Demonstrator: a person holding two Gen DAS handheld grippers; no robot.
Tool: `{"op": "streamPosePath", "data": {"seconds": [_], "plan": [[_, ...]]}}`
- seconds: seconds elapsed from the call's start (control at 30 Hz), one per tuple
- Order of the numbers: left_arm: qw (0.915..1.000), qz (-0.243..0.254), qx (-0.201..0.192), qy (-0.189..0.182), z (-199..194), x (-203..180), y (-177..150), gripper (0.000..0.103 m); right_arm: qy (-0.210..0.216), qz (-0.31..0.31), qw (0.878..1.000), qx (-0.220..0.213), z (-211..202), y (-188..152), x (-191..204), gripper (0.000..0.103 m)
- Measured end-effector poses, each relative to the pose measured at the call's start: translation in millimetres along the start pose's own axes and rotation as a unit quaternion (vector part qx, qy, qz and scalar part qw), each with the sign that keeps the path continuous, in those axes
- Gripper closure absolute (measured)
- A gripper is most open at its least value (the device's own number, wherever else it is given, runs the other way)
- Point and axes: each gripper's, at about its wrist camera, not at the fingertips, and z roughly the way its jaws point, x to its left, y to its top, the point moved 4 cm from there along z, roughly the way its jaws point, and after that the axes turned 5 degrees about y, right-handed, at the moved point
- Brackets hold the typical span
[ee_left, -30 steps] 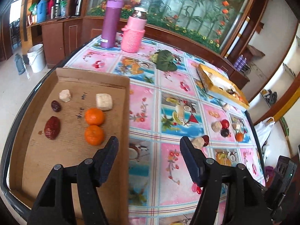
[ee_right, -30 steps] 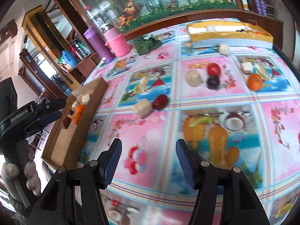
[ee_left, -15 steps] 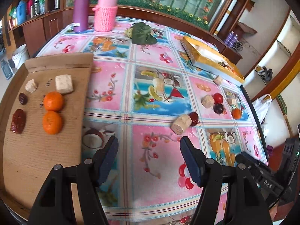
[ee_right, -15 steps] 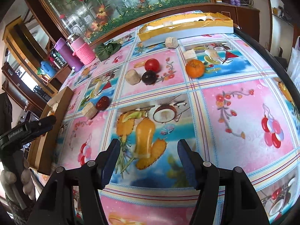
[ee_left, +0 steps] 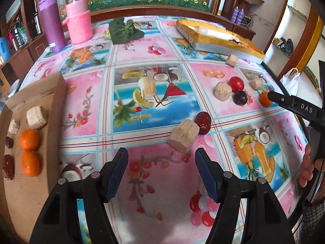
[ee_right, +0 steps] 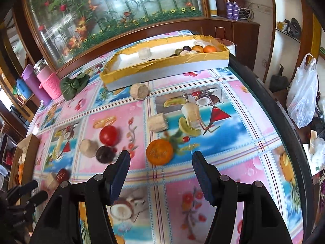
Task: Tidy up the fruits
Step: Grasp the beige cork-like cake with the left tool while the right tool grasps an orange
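Left gripper (ee_left: pixel 161 160) angled down over the table (ee_left: pixel 142 46), jaws standing apart with nothing between them. Just beyond the jaws, a pale cylinder (ee_left: pixel 183 135) lying on its side, touching a dark red fruit (ee_left: pixel 203 120). Off to the left, a cardboard tray (ee_left: pixel 50 105) holding two oranges (ee_left: pixel 29 139), two pale blocks and dark red fruits.

Right gripper (ee_right: pixel 160 164) likewise tilted down, jaws parted and gripping nothing — an orange (ee_right: pixel 159 151) lying on the tablecloth just ahead, roughly between the fingertips but untouched. Further left, a red tomato (ee_right: pixel 108 135), a dark plum (ee_right: pixel 105 154) and another pale piece (ee_right: pixel 88 148) clustered together. At the far edge, a yellow-rimmed box (ee_right: pixel 162 71) with more fruit inside — contents partly hidden by its wall.
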Motion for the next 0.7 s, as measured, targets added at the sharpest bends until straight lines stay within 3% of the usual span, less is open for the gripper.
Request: {"op": "streamPosePath", "data": {"seconds": [0.37, 0.47, 0.57, 0.63, 0.7], "plan": [[0.9994, 0.017, -0.028, -0.014, 15, -16, 14, 0.039, -0.011, -0.016, 1.000, 0.010, 23, 0, 1, 0.036], [0.9991, 0.025, -0.035, -0.007, 15, -19, 13, 0.041, -0.018, -0.026, 0.999, 0.008, 25, 1, 3, 0.045], [0.9983, 0.040, -0.042, 0.003, 13, -23, 10, 0.054, -0.031, -0.037, 0.999, 0.006, 26, 1, 4, 0.055], [0.9976, 0.052, -0.046, 0.006, 12, -27, 9, 0.072, -0.036, -0.040, 0.999, 0.005, 27, 1, 4, 0.060], [0.9973, 0.057, -0.046, 0.007, 11, -29, 8, 0.072, -0.032, -0.041, 0.999, 0.005, 27, 1, 6, 0.069]]}}
